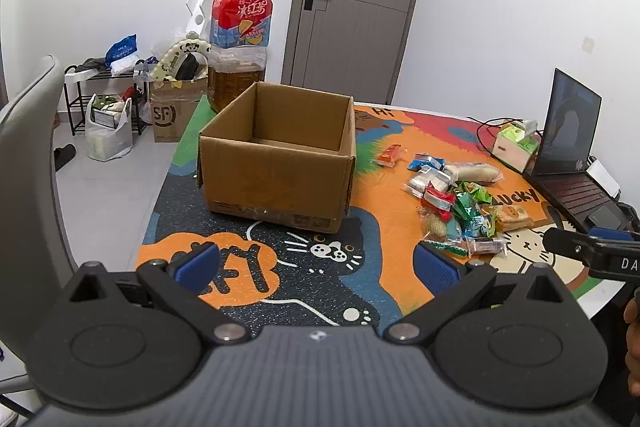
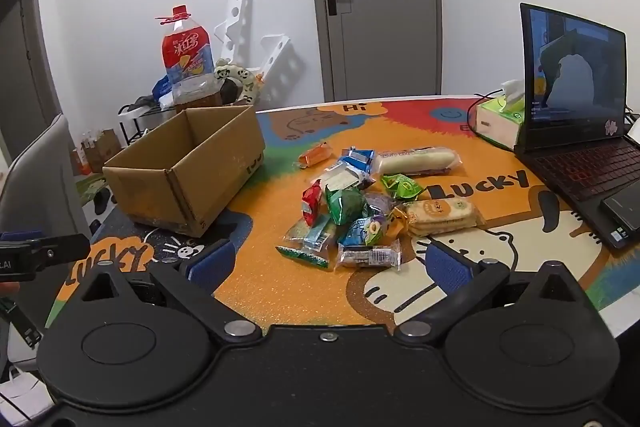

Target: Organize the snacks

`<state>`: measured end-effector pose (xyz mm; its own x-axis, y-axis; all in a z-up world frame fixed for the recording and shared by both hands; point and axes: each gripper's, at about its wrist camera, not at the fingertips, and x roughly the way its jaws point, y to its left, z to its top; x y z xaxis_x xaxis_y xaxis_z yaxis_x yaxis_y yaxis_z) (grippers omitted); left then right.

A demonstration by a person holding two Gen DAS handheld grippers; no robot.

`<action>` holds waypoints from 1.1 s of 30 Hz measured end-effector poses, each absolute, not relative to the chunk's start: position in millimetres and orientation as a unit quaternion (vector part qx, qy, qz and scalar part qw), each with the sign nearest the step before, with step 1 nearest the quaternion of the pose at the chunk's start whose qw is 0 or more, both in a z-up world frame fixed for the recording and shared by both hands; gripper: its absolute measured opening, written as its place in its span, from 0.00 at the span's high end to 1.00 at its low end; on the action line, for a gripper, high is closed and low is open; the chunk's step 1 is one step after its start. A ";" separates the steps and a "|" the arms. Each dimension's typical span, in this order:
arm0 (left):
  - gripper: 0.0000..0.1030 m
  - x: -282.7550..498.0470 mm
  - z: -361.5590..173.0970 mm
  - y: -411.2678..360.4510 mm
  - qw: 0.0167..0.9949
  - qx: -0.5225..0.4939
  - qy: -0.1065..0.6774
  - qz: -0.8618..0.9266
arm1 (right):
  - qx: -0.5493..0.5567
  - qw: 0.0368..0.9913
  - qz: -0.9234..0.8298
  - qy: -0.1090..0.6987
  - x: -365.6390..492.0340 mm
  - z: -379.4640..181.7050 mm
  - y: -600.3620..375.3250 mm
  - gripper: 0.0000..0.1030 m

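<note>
An open, empty cardboard box stands on the colourful table mat; it also shows in the right wrist view. A pile of wrapped snacks lies to its right, with a long bread roll, a biscuit pack and an orange packet; the pile shows in the left wrist view too. My left gripper is open and empty, low over the mat in front of the box. My right gripper is open and empty, just short of the pile's near edge.
A laptop and a tissue box stand at the table's right. A large tea bottle stands behind the box. A grey chair is at the left. Floor clutter and a rack lie beyond.
</note>
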<state>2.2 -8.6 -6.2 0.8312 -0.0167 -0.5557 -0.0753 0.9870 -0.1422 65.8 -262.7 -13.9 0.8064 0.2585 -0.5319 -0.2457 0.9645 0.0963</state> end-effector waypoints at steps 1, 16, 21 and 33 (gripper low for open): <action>0.01 2.1 -6.1 -8.6 0.954 -0.079 0.290 0.017 | 0.011 0.950 0.132 0.283 66.0 -13.8 -262.7 0.00; 0.01 1.5 -4.2 -10.6 0.954 -0.078 0.288 0.012 | 0.013 0.951 0.133 0.278 66.0 -14.6 -262.5 0.00; 0.01 1.8 -4.4 -10.9 0.954 -0.079 0.288 0.012 | 0.019 0.951 0.129 0.280 68.1 -14.2 -265.1 0.00; 0.01 0.9 -3.7 -10.3 0.954 -0.080 0.288 0.012 | 0.016 0.950 0.134 0.280 67.4 -14.2 -264.5 0.00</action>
